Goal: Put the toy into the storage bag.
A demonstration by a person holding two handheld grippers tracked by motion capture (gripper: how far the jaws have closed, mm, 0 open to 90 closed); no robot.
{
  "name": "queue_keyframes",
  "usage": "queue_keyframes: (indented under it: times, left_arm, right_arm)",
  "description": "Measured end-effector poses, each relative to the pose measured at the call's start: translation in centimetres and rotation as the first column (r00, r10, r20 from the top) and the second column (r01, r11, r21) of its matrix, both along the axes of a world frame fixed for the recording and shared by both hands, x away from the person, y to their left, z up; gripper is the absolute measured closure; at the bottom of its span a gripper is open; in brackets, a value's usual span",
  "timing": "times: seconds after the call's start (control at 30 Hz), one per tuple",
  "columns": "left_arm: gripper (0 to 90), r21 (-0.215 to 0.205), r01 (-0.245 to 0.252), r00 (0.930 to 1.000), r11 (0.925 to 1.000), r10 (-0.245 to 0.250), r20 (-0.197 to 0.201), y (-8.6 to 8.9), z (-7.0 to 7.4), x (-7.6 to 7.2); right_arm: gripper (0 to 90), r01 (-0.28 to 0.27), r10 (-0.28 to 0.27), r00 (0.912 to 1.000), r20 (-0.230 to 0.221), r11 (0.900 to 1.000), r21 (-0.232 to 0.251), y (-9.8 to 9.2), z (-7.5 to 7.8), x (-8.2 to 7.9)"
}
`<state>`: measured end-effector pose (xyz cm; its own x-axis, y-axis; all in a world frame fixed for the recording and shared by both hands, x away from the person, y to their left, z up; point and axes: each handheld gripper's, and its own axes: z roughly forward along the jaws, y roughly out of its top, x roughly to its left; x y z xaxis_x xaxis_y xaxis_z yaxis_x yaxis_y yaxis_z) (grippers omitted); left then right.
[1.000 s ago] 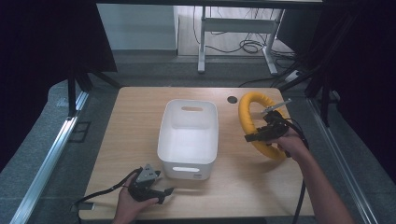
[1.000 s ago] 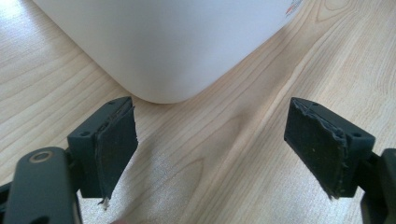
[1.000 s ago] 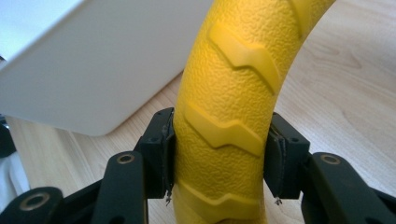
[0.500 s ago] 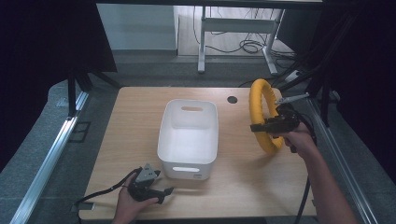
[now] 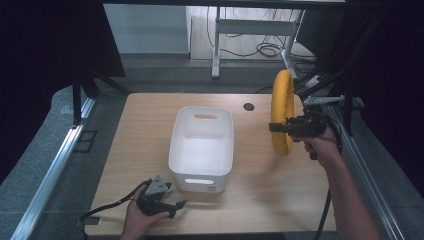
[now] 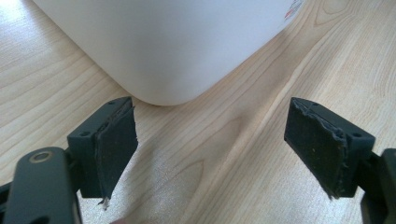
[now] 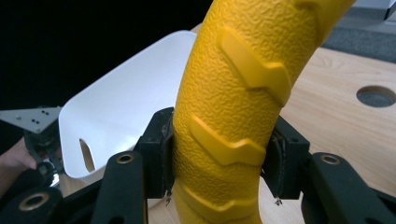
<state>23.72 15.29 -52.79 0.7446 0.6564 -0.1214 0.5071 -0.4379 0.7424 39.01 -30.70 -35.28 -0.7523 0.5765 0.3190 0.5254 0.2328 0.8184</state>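
Left gripper (image 5: 176, 205) low, jaws wide apart; right gripper (image 5: 274, 128) raised (jaws clamped).

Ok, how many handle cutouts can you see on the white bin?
2. One handle cutout is in the far end wall of the white bin; the other handle cutout is in the near end wall, by the left tool.

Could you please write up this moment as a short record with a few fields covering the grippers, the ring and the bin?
held item: yellow ring, textured, with raised chevron ridges
holder: right gripper, jaws clamped on the ring's tube
ring pose: upright on edge, off the table
bin: white bin, empty, mid-table
left gripper, jaws wide open, nothing between them, low by the bin's near corner
tabletop hole, behind the bin
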Motion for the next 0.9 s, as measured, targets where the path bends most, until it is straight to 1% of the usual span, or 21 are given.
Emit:
queue_keyframes:
  times: [0.03,0.13,0.17,0.27,0.37,0.4,0.43,0.47,0.5,0.57,0.6,0.63,0.67,0.7,0.73,0.77,0.8,0.83,0.87,0.9]
  left_arm:
    - [17.3,-0.005,-0.002,1.0,1.0,0.002,-0.001,0.0,0.0,0.0]
    - [17.3,-0.003,-0.001,1.0,1.0,0.001,-0.002,0.0,0.0,0.0]
    - [17.3,-0.003,-0.001,1.0,1.0,0.001,-0.002,0.0,0.0,0.0]
    - [17.3,-0.002,0.0,1.0,1.0,0.0,-0.004,-0.1,-0.1,0.0]
    - [17.2,-0.002,0.0,1.0,1.0,0.0,-0.004,-0.1,-0.1,0.0]
    - [17.2,-0.001,-0.001,1.0,1.0,0.001,-0.003,0.0,-0.1,0.0]
    - [17.2,-0.001,-0.001,1.0,1.0,0.001,-0.003,0.0,-0.1,0.0]
    - [17.2,0.0,0.0,1.0,1.0,0.0,-0.002,0.0,0.0,0.0]
    - [17.2,0.0,0.0,1.0,1.0,0.0,-0.002,0.0,0.0,0.0]
    - [17.2,0.0,0.002,1.0,1.0,-0.002,-0.002,0.0,0.0,0.0]
    - [17.2,0.001,0.002,1.0,1.0,-0.002,-0.002,0.0,0.0,0.0]
    - [17.1,0.001,0.002,1.0,1.0,-0.002,-0.002,0.0,0.0,0.0]
    - [17.1,0.005,0.003,1.0,1.0,-0.003,-0.002,0.0,0.0,0.0]
    - [17.1,0.005,0.003,1.0,1.0,-0.003,-0.002,0.0,0.0,0.0]
    - [17.1,0.007,0.005,1.0,1.0,-0.005,-0.003,0.0,-0.1,0.0]
    - [17.1,0.007,0.005,1.0,1.0,-0.005,-0.003,0.0,-0.1,0.0]
    - [17.2,0.008,0.005,1.0,1.0,-0.005,-0.006,-0.1,-0.1,0.0]
    - [17.1,0.008,0.005,1.0,1.0,-0.005,-0.006,-0.1,-0.1,0.0]
    - [17.1,0.011,0.006,1.0,0.9999,-0.006,-0.007,-0.1,-0.2,0.1]
    - [17.2,0.011,0.006,1.0,0.9999,-0.006,-0.007,-0.1,-0.2,0.1]
  right_arm:
    - [51.1,0.002,-0.002,1.0,0.005,1.0,0.003,0.1,0.1,-0.1]
    - [51.0,0.023,-0.024,0.9993,0.027,0.999,0.023,0.4,0.3,-0.5]
    - [51.0,0.023,-0.024,0.9993,0.027,0.999,0.023,0.4,0.3,-0.5]
    - [50.9,0.038,-0.042,0.9973,0.06,0.998,0.056,1.0,0.5,-0.9]
    - [50.8,0.056,-0.063,0.995,0.078,0.995,0.084,1.5,0.5,-1.3]
    - [50.7,0.067,-0.077,0.993,0.089,0.992,0.105,1.9,0.5,-1.5]
    - [50.7,0.067,-0.077,0.993,0.089,0.992,0.105,1.9,0.5,-1.5]
    - [50.7,0.079,-0.093,0.9904,0.102,0.987,0.141,2.3,0.4,-1.8]
    - [50.7,0.079,-0.093,0.9904,0.102,0.987,0.141,2.3,0.4,-1.8]
    - [50.6,0.095,-0.116,0.9867,0.114,0.98,0.174,2.7,0.3,-2.1]
    - [50.6,0.115,-0.14,0.982,0.126,0.975,0.188,3.1,0.0,-2.3]
    - [50.6,0.115,-0.14,0.982,0.126,0.975,0.188,3.1,0.0,-2.3]
    - [50.5,0.139,-0.167,0.9759,0.14,0.971,0.193,3.6,-0.3,-2.5]
    - [50.5,0.139,-0.167,0.9759,0.14,0.971,0.193,3.6,-0.3,-2.5]
    - [50.5,0.16,-0.192,0.9701,0.149,0.966,0.201,4.0,-0.6,-2.7]
    - [50.5,0.16,-0.192,0.9701,0.149,0.966,0.201,4.0,-0.6,-2.7]
    - [50.4,0.172,-0.206,0.9663,0.155,0.964,0.204,4.4,-0.8,-2.9]
    - [50.4,0.172,-0.206,0.9663,0.155,0.964,0.204,4.4,-0.8,-2.9]
    - [50.3,0.186,-0.222,0.9619,0.16,0.96,0.211,4.8,-0.9,-3.0]
    - [50.3,0.186,-0.222,0.9619,0.16,0.96,0.211,4.8,-0.9,-3.0]
